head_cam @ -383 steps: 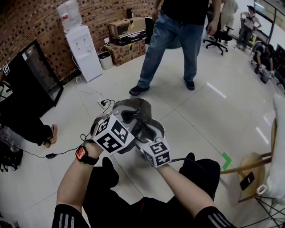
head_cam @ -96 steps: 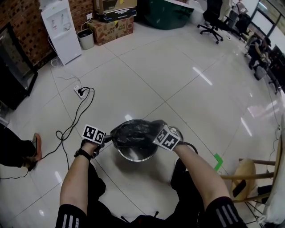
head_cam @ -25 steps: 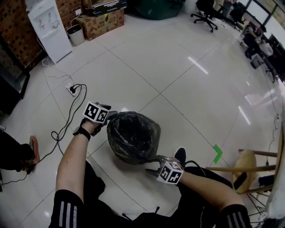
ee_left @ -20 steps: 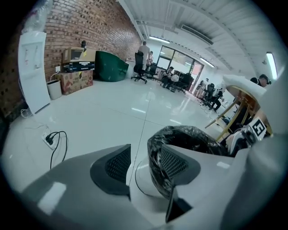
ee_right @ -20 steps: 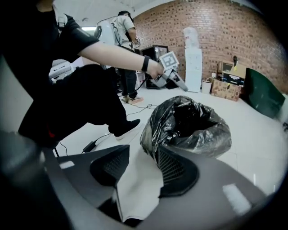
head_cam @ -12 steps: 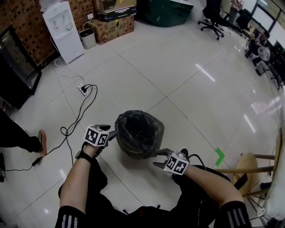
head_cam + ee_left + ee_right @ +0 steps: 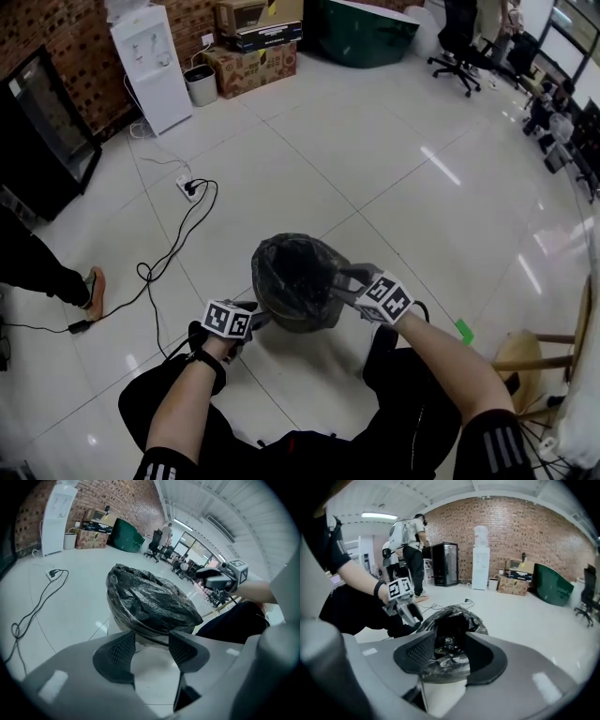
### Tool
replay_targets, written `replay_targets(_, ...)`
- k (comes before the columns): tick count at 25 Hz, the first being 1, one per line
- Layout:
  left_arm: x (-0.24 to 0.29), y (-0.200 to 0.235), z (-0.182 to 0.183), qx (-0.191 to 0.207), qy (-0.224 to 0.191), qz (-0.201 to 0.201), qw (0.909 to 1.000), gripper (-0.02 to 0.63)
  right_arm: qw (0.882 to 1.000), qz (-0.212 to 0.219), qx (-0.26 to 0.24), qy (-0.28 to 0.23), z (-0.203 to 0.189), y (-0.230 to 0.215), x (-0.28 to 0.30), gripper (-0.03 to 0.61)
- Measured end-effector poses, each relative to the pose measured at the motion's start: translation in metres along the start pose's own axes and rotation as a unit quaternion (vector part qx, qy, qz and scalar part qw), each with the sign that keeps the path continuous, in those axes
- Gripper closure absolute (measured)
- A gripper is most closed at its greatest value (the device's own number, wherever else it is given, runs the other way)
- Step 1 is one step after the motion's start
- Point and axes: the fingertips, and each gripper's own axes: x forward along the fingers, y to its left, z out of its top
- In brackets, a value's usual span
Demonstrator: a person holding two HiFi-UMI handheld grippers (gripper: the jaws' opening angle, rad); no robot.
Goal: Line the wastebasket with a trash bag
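Left tool (image 7: 259,319) beside the wastebasket (image 7: 302,322) on the floor (image 7: 394,178), jaws wide and just opening (nothing between them), black trash bag (image 7: 292,270) lining the rim, right tool (image 7: 345,281) open around its right edge.

Your right gripper (image 7: 450,641) holds its jaws apart, with the near edge of a crinkled black plastic trash bag (image 7: 454,618) between them, its mouth gaping. Beyond lie a pale glossy floor (image 7: 525,616) and a red brick wall (image 7: 520,531).
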Motion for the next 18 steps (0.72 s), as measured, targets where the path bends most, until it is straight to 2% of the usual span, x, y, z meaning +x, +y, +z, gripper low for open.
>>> replay_targets(3, 0.012, -0.001, -0.004, -0.008, 0.000, -0.005, 1.0000, 0.397, 0.999, -0.022, 0.049, -0.003, 0.004, -0.036, 0.015, 0.368)
replay_targets(6, 0.022, -0.008, -0.010, -0.013, 0.007, -0.024, 0.9996, 0.399, 0.996, -0.029, 0.082, 0.029, -0.014, -0.060, 0.037, 0.377)
replay_targets(8, 0.025, -0.011, -0.015, -0.009, 0.010, -0.030, 0.9995, 0.414, 0.991, -0.029, 0.125, 0.034, -0.028, -0.073, 0.049, 0.385)
replay_targets(9, 0.024, -0.010, -0.016, -0.004, 0.008, -0.027, 0.9996, 0.480, 0.988, -0.027, 0.151, 0.027, -0.032, -0.079, 0.054, 0.391)
replay_targets(10, 0.022, -0.009, -0.015, 0.000, 0.003, -0.022, 0.9998, 0.576, 0.984, -0.024, 0.175, 0.020, -0.035, -0.083, 0.057, 0.400)
replay_targets(11, 0.021, -0.008, -0.013, 0.003, -0.004, -0.019, 0.9998, 0.612, 0.982, -0.022, 0.189, 0.017, -0.038, -0.086, 0.060, 0.408)
replay_targets(14, 0.024, -0.011, -0.017, 0.009, -0.002, -0.025, 0.9996, 0.612, 0.980, -0.016, 0.196, 0.025, -0.050, -0.086, 0.066, 0.468)
replay_targets(16, 0.030, -0.011, -0.029, 0.014, 0.016, -0.025, 0.9995, 0.612, 0.979, -0.019, 0.202, 0.026, -0.057, -0.087, 0.067, 0.559)
replay_targets(18, 0.035, -0.007, -0.036, 0.017, 0.027, -0.018, 0.9993, 0.612, 0.977, -0.025, 0.210, 0.026, -0.063, -0.090, 0.067, 0.572)
